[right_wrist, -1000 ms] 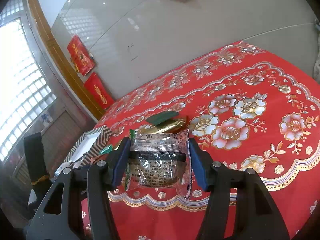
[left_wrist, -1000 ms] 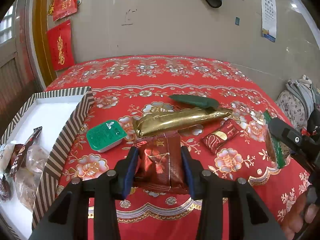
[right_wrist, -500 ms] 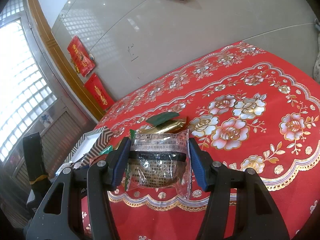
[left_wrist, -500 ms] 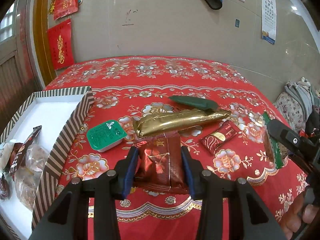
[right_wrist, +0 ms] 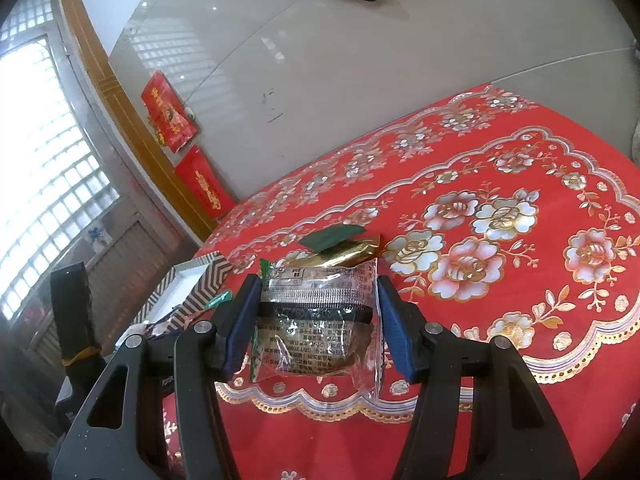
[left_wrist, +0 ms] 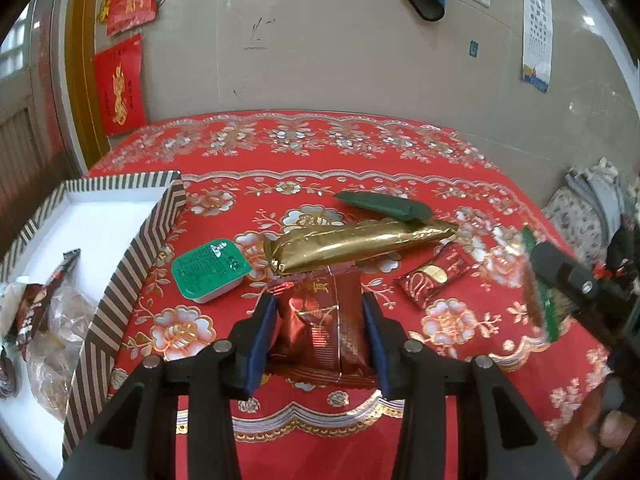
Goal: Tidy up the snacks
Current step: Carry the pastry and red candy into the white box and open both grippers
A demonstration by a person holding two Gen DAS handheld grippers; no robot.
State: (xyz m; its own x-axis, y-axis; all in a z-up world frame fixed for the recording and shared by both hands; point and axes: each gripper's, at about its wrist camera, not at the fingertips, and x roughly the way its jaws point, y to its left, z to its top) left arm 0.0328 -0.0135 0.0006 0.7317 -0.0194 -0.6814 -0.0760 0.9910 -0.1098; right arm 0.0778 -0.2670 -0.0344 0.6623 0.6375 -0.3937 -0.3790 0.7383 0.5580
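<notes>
a red flowered tablecloth (left_wrist: 304,184) covers the table, with a pale tiled wall behind it.

left wrist view: the left gripper (left_wrist: 320,332) at 6 o'clock has its blue pads clamped on a dark red snack packet (left_wrist: 324,320), one pad on each side. at 12 o'clock from that packet a long gold packet (left_wrist: 352,244) lies across the cloth, with a dark green packet (left_wrist: 384,205) just beyond it. a green-lidded cup (left_wrist: 210,269) sits at 10 o'clock, a small red packet (left_wrist: 434,280) at 2 o'clock. a striped box (left_wrist: 132,256) at 9 o'clock holds several wrapped snacks.

right wrist view: the right gripper (right_wrist: 318,320) at 6 o'clock is clamped on a clear packet (right_wrist: 316,320) with a dark snack inside, held above the cloth edge. the gold and green packets lie at 12 o'clock beyond it, the box corner at 10 o'clock.
</notes>
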